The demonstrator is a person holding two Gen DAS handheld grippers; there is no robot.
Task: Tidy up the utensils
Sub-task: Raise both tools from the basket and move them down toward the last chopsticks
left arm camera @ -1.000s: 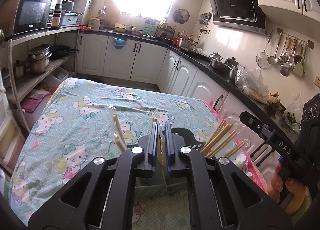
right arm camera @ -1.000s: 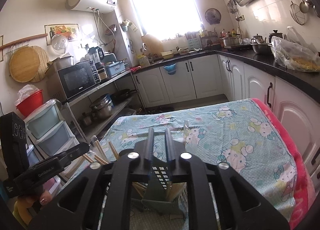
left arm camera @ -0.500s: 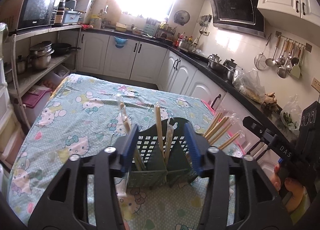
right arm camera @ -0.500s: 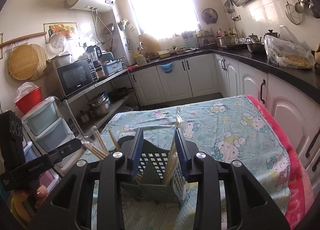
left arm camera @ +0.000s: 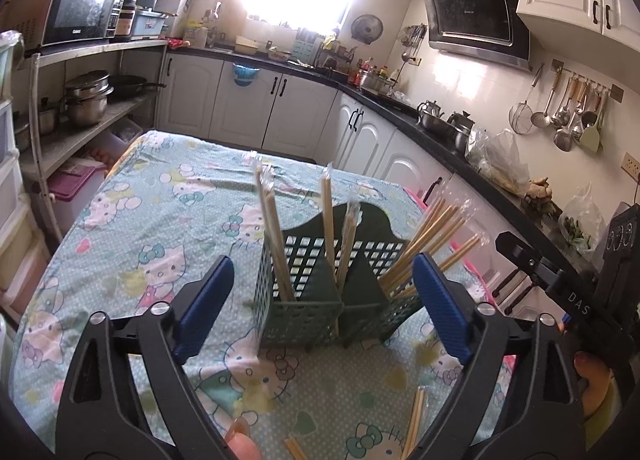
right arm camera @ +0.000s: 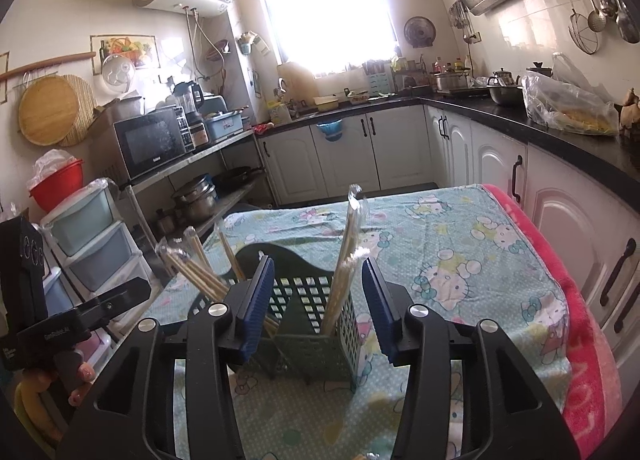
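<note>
A dark green plastic utensil caddy [left arm camera: 320,300] stands on the Hello Kitty tablecloth [left arm camera: 160,200]; it also shows in the right wrist view [right arm camera: 312,312]. Wrapped wooden chopsticks [left arm camera: 276,236] stand upright in its compartments, and a bundle [left arm camera: 428,236] leans out to the right. My left gripper [left arm camera: 320,300] is open and empty, its blue pads wide apart just in front of the caddy. My right gripper [right arm camera: 316,308] is open and empty, close over the caddy, with wrapped chopsticks [right arm camera: 348,256] between its pads' lines of sight. Loose wrapped chopsticks [left arm camera: 414,424] lie on the cloth near me.
Kitchen counters [left arm camera: 400,108] and white cabinets run along the far and right sides. A metal shelf with pots [left arm camera: 86,100] and a microwave [left arm camera: 80,4] stands at the left. A pink blanket edge [right arm camera: 560,280] lines the table's right side.
Both grippers went from shut to wide open and pulled back from the caddy. The chopsticks they held now stand in the caddy's compartments.
</note>
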